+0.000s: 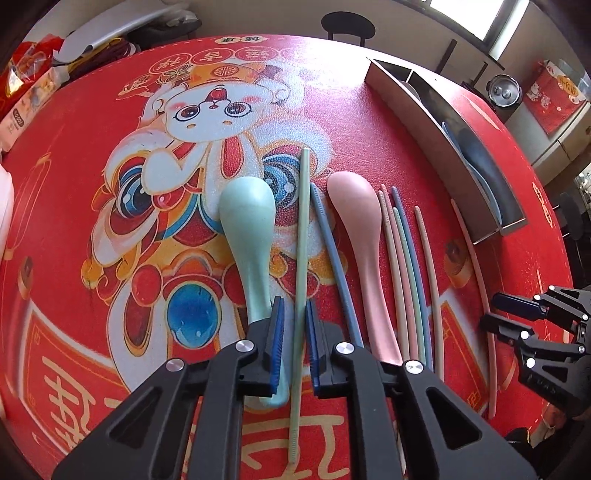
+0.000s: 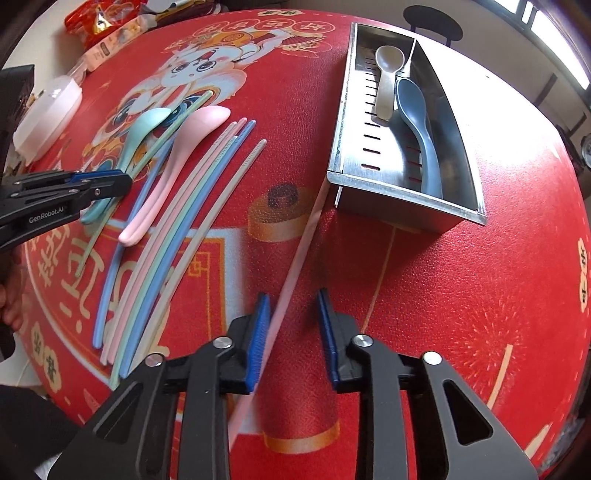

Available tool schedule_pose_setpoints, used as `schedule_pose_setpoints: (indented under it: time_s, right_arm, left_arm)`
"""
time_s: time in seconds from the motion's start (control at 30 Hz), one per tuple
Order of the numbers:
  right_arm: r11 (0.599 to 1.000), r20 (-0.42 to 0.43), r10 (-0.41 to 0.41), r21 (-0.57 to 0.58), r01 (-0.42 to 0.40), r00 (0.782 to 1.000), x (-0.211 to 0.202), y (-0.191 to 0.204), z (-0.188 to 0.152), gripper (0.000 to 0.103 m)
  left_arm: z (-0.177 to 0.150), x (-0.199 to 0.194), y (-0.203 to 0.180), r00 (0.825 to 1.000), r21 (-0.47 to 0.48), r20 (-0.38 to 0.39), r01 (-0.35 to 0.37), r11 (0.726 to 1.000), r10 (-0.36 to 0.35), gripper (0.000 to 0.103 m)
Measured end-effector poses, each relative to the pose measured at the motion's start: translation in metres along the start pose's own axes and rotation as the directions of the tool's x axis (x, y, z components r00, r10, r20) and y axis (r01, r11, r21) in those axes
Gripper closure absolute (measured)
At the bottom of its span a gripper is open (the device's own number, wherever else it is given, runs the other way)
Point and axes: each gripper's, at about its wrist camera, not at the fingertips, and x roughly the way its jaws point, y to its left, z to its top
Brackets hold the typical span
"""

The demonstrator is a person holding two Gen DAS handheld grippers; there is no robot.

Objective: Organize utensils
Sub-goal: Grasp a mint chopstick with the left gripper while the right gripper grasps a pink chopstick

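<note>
Round bench under a red festive cloth, black chair beyond it, pale wall, bright window upper right, daylight glare across the cloth

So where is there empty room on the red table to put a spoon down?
There is bare red cloth in front of the metal tray, to the right of the lone pink chopstick, and a narrower strip between that chopstick and the bundle of chopsticks. It is crowded on the left, where the green spoon and pink spoon lie among more chopsticks.
</note>
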Motion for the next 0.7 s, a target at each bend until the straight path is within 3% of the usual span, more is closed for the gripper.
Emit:
schedule_pose_setpoints:
  time_s: [0.13,0.3,0.7]
  right_arm:
    - [0.999,-0.014,0.047,0.0,-0.047,0.999,0.0,-0.004,-0.001,0.092]
    - [0.996,-0.023,0.085,0.014,-0.085,0.996,-0.002,-0.008,-0.01,0.094]
    - [0.999,-0.016,0.032,0.004,-0.031,0.999,-0.001,-0.006,0.002,0.093]
  left_arm:
    - [-0.014,-0.006,0.0,0.999,-0.015,-0.042,0.027,1.0,-0.028,0.092]
    - [-0.032,-0.013,0.003,0.987,-0.104,-0.107,0.107,0.989,-0.118,0.092]
    - [0.0,-0.003,-0.001,0.996,-0.085,-0.054,0.069,0.994,-0.074,0.091]
